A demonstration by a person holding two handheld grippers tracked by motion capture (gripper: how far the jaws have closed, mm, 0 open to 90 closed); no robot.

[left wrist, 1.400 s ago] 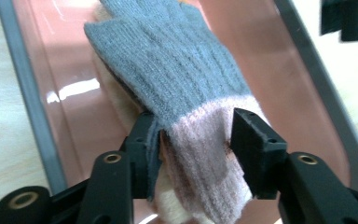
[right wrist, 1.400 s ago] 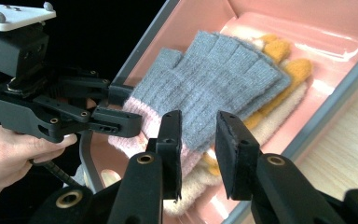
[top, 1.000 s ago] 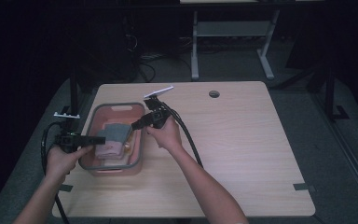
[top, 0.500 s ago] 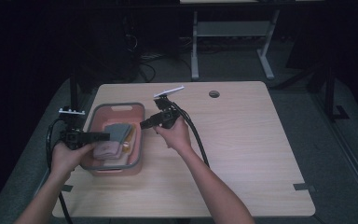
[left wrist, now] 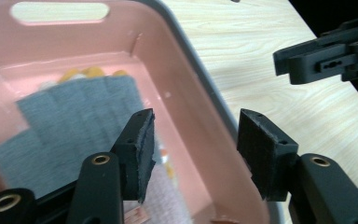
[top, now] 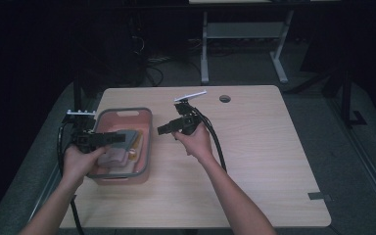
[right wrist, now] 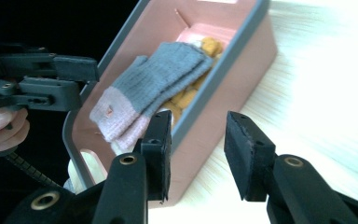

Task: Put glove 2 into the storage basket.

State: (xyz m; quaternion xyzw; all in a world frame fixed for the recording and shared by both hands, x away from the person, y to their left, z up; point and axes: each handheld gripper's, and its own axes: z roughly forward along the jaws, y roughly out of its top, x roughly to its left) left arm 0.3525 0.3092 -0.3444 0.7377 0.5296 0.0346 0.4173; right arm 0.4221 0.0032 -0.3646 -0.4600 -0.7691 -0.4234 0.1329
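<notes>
The left gripper (top: 108, 138) hangs over the left part of a pink bin (top: 147, 147) with a grey rim, its jaws standing apart with nothing between them. In the left gripper view (left wrist: 193, 149) one jaw sits above the bin's inside and the other above its right wall, so the wall runs up through the gap without either pad (left wrist: 144, 149) visibly touching it. Below the jaws lies a grey sock (left wrist: 74, 121) with a pale pink cuff, spread across the bin floor, and some yellow-orange cloth (left wrist: 93, 72) peeks out from under its far end. A slot handle (left wrist: 58, 10) is cut into the bin's far wall.

The right gripper (top: 169, 128) is held above the bare wooden desk (top: 264, 161) just to the right of the bin, pointing left towards it, jaws likewise apart and empty. In the right gripper view (right wrist: 196, 149) the bin's long side wall (right wrist: 223, 88) stands between this gripper and the sock (right wrist: 163, 79), which lies inside, folded over the yellow-orange piece (right wrist: 186, 98). The left gripper (right wrist: 51, 79) shows beyond the bin's far rim, with the fingers of the person's hand (right wrist: 0, 126) wrapped round it.

Farther out on the desk there is a round cable hole (top: 224, 98) near the back edge. A cable (top: 215, 142) trails from the right gripper along the person's forearm. A dark strip (top: 319, 196) lies at the desk's right front corner.
</notes>
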